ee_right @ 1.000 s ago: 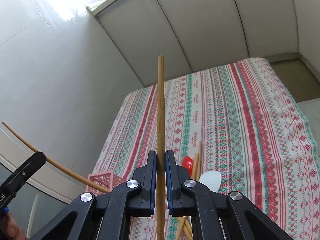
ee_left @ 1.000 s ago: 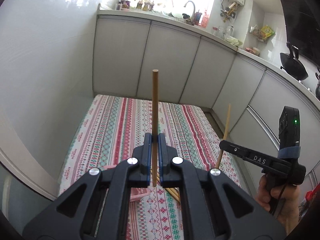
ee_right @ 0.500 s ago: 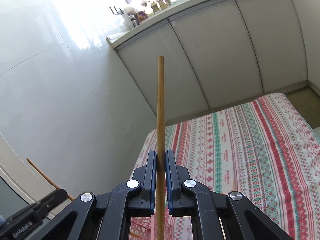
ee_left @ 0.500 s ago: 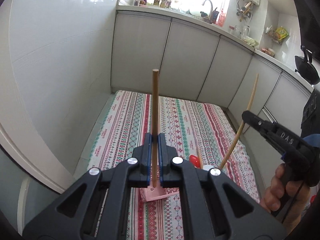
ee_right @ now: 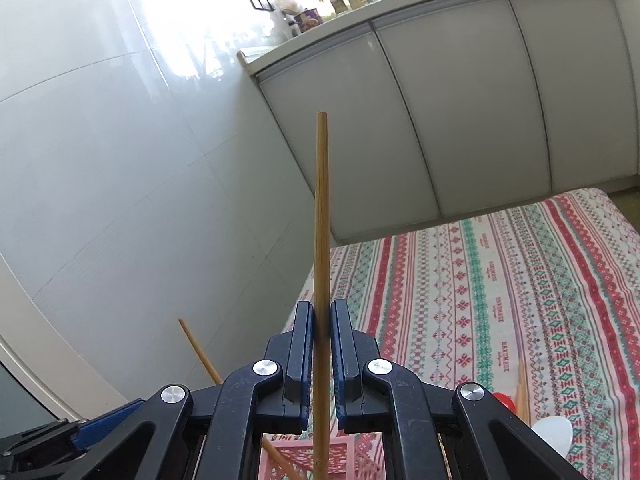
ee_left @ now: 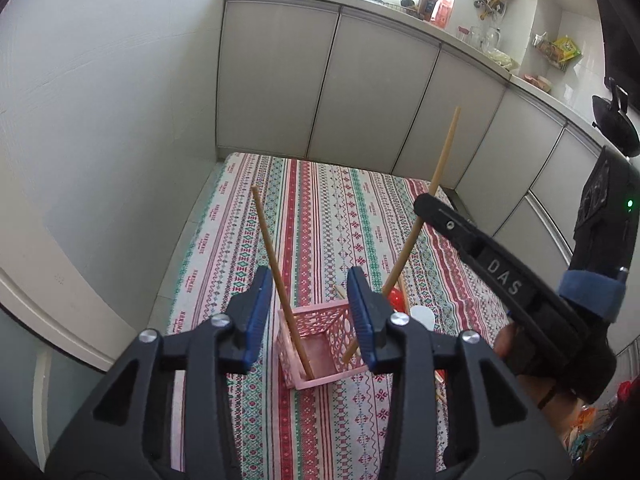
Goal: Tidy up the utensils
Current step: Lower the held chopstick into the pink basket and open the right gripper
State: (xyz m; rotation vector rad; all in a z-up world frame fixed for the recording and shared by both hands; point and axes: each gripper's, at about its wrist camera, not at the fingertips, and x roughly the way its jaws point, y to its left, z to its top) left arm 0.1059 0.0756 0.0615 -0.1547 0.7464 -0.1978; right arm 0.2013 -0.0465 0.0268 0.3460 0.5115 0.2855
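1. Over the near part of the patterned cloth (ee_left: 320, 216), the left gripper (ee_left: 312, 304) hangs with its blue-padded fingers (ee_left: 256, 304) spread wide apart, gripping nothing.
2. Between those fingers stands a released chopstick (ee_left: 276, 276), its lower end resting inside the pink basket (ee_left: 320, 344) near the basket's near-left corner and its top leaning away to the left; whether it brushes the left pad cannot be told.
3. To the right, the right gripper (ee_left: 424, 204) is clamped on a second chopstick (ee_left: 432, 196), which slants down so that its lower end sits in the basket's right side.
4. From the right wrist view, the right gripper (ee_right: 321, 320) shows its fingers (ee_right: 304, 328) pressed together on the second chopstick (ee_right: 321, 208), which rises nearly upright between the pads and runs on below them to the basket (ee_right: 340, 456).
5. Only the left wrist view shows the whole basket and both chopstick ends inside it, plus the right hand (ee_left: 508, 344) on its handle.
6. Only the right wrist view shows the clamped pads head-on; the first chopstick (ee_right: 200, 352) appears as a slanted stick at lower left, with the left gripper's blue pad (ee_right: 104, 428) beside it.
7. Both views catch a red spoon (ee_left: 396, 300) and a white spoon (ee_left: 424, 316) lying on the cloth just right of the basket, with further chopsticks (ee_right: 522, 392) alongside.
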